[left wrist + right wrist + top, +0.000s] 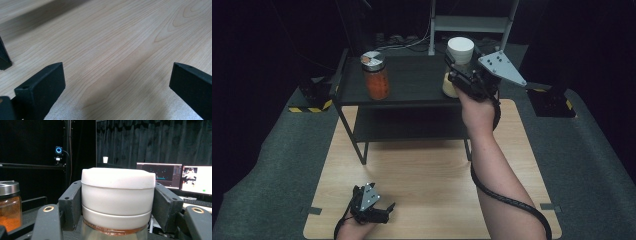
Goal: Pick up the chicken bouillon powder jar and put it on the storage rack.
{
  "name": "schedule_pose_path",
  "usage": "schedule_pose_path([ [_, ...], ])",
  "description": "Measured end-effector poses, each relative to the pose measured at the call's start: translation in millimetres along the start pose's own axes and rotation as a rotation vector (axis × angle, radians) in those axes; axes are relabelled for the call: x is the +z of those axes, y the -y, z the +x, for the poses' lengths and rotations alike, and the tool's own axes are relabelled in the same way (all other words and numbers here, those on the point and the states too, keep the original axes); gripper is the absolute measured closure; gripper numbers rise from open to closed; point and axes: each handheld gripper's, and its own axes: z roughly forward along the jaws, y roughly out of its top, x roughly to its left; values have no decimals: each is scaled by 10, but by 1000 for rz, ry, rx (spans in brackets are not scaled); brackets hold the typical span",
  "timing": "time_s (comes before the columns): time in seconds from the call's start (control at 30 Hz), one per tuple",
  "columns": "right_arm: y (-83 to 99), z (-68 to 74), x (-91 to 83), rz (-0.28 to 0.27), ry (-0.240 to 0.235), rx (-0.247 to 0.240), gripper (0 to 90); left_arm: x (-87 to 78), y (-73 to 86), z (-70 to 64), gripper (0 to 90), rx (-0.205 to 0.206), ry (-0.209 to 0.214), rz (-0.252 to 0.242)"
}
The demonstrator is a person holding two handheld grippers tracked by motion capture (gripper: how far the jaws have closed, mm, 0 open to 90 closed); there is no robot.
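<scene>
Nearest the person, at the front edge of the pale wooden tabletop [432, 170], we found the left gripper [384, 209] held low in the left hand [354, 227], close above the wood. Its own view showed the two black jaws spread wide apart with nothing between them but bare wood grain, and the foot of a black leg [4, 58] at the left edge.

Further along, we noted the right forearm [492, 170] reaching forward across the table, a black cable [507, 200] trailing beside it. Beyond the bare middle of the tabletop stood a black two-tier metal shelf rack [407, 80], set at the far edge.

At the right end of the rack's top shelf, we recorded the right gripper [458, 67], with its grey three-cornered plate [503, 67] uppermost, closed around a clear jar with a broad white screw lid [460, 50]. From that gripper's own view, the jaws pressed against both sides of the white lid [117, 195], left and right, with the glass just beneath. The jar stood upright; we could not tell whether its base rested on the shelf.

Toward the left end of the same shelf, well apart, stood a clear spice jar of orange powder with a silver metal cap [376, 75], upright and untouched.

Farthest off, behind dark curtains, we observed two lit monitors [175, 178].
</scene>
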Motion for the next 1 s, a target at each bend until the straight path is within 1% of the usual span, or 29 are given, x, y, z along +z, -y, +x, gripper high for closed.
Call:
schedule_pose_path([
  [0.23,15,0,-25,-6,-2,-4,335,1,2,-13,6,1,-3,-1],
  [0.63,-45,1,-25,17,-3,-2,328,1,2,-9,5,1,-1,-1],
  [0.87,-68,6,-26,30,-1,1,266,1,1,-10,5,2,-1,0],
  [1.0,-72,25,-45,32,8,1,172,2,-2,-11,5,2,-2,2],
])
